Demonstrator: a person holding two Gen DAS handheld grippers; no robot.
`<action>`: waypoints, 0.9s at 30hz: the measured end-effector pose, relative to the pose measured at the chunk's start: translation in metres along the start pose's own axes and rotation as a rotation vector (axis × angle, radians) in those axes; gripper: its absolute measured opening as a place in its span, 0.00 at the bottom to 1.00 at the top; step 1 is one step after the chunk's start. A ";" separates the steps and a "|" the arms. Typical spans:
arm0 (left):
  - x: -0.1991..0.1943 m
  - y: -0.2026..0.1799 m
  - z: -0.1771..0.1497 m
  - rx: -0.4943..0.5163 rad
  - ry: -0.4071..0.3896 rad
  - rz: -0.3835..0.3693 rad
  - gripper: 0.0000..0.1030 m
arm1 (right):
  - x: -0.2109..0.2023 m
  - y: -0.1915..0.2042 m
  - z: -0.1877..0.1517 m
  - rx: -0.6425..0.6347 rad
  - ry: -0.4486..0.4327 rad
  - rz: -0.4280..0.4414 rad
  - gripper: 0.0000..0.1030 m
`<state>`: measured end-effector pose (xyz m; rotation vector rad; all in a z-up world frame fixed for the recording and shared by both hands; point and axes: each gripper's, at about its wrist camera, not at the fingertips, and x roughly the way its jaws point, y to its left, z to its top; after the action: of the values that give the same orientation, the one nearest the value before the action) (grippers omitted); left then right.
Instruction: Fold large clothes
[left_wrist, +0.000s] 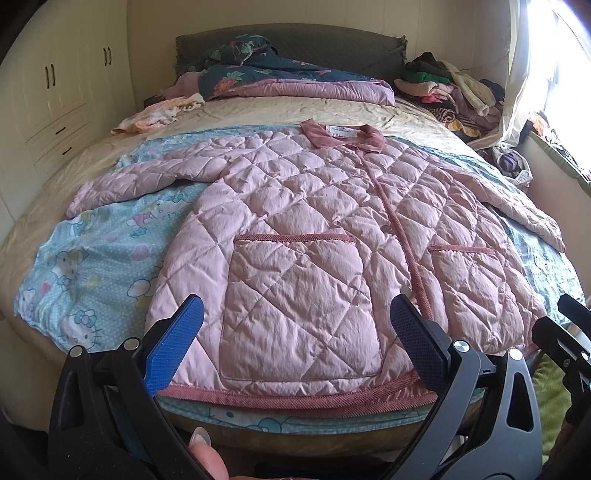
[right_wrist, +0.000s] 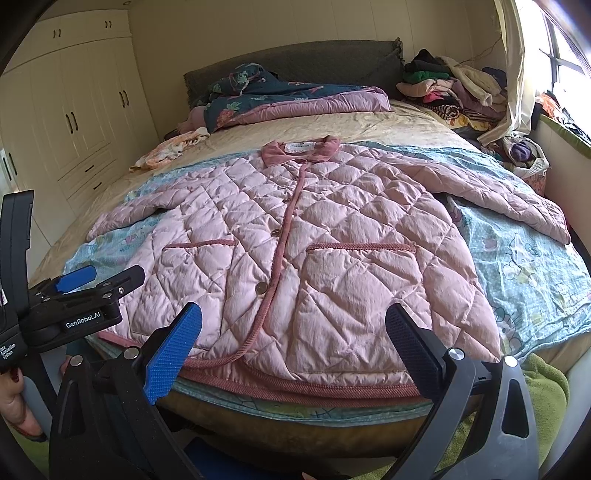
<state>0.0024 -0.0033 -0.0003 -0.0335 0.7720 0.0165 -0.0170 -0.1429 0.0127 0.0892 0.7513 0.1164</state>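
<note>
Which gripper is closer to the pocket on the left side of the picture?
Left. The left gripper hangs open right at the left patch pocket of the pink quilted jacket. The right gripper hangs open farther right, by the button strip and other pocket.

A pink quilted jacket (left_wrist: 325, 236) (right_wrist: 295, 251) lies spread flat and face up on a light blue cartoon-print sheet (left_wrist: 92, 258) (right_wrist: 524, 266), collar toward the headboard, hem at the near edge. It is buttoned down the front, with darker pink trim, two patch pockets, and both sleeves stretched out sideways.
</note>
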 end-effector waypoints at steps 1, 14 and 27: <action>0.001 0.000 0.001 0.000 0.005 0.000 0.92 | 0.005 -0.002 -0.001 0.001 0.001 -0.002 0.96; 0.022 0.009 0.042 -0.015 0.006 0.003 0.92 | 0.035 -0.015 0.053 0.046 0.049 0.032 0.96; 0.044 0.008 0.108 -0.060 -0.001 0.017 0.92 | 0.056 -0.016 0.118 0.051 0.008 0.063 0.96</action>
<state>0.1084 0.0088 0.0460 -0.0836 0.7708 0.0555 0.1051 -0.1558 0.0585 0.1610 0.7600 0.1575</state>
